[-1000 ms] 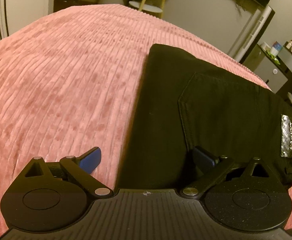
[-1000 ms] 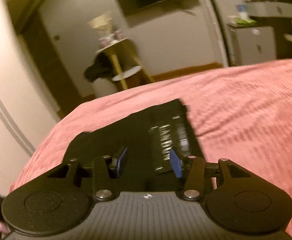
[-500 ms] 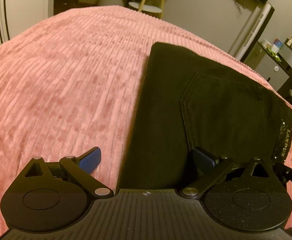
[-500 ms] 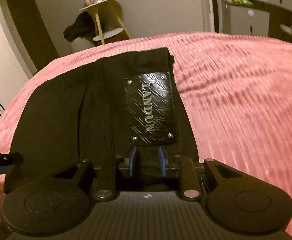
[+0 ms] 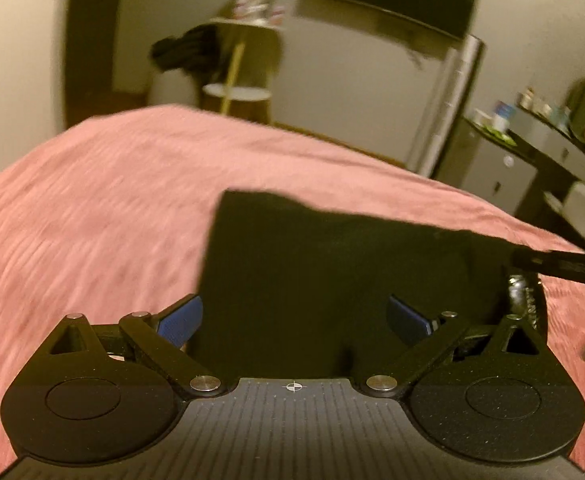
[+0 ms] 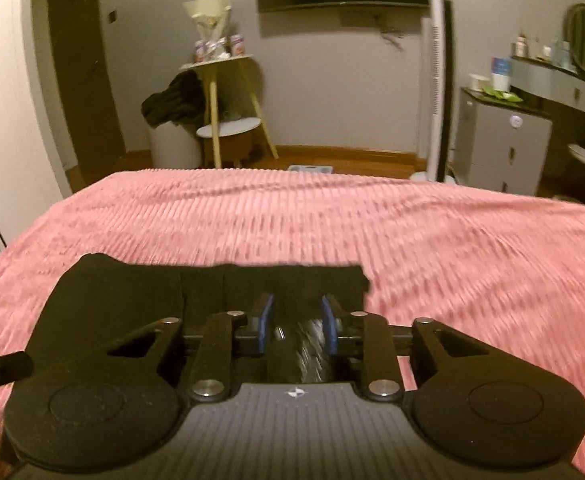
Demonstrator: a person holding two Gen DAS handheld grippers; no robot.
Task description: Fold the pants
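The black pants [image 5: 332,264] lie folded into a compact block on the near part of the pink ribbed bedspread [image 5: 92,208], close to the person. In the right wrist view the pants [image 6: 132,292] fill the near left, with the bedspread [image 6: 452,240] stretching far and right of them.

The left gripper [image 5: 294,318] has its blue fingers [image 5: 180,320] spread wide. The left one is over the bedspread just beside the left edge of the pants; the right one is over the dark cloth. They hold nothing.

The right gripper [image 6: 297,322] has its fingers [image 6: 266,320] only partly apart, with the shiny label patch [image 6: 312,356] of the waistband between them. I cannot tell if they pinch the cloth or only stand around it, because the picture is blurred there.

To my eye the folding is almost finished, and the step now is a last fold or a tidy-up. To do it well, I think the right gripper should take the thick waistband edge with all layers together, not only the top one, so the stack does not slide open. The left gripper could press or hold the left edge while the right one moves. A slow, low motion would help, since the plush bedspread may drag the lower layer and make the edges uneven.
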